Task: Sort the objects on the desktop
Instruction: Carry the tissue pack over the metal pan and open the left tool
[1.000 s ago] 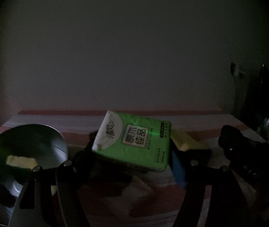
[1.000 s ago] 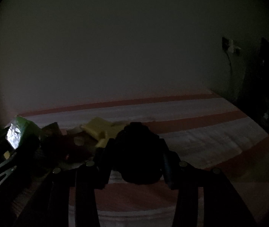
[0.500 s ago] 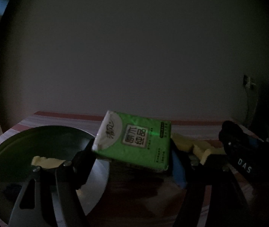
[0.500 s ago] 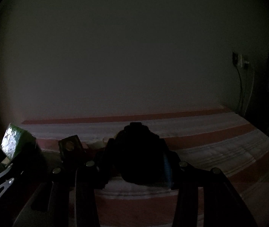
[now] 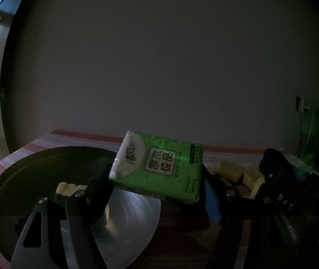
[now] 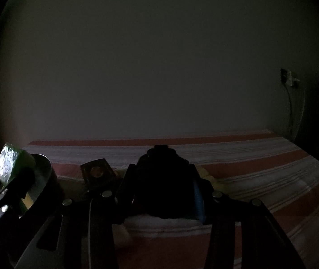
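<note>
Aloft, green tissue pack (image 5: 159,168) between left gripper (image 5: 157,183) fingers.

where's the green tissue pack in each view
Left wrist view: the green tissue pack sits at centre, printed face toward the camera, clamped in the left tool.
Right wrist view: the same pack shows only as a shiny end at the far left edge.
Shared landmark: the metal bowl, below and left of the pack in the left view, just right of it in the right view.
</note>
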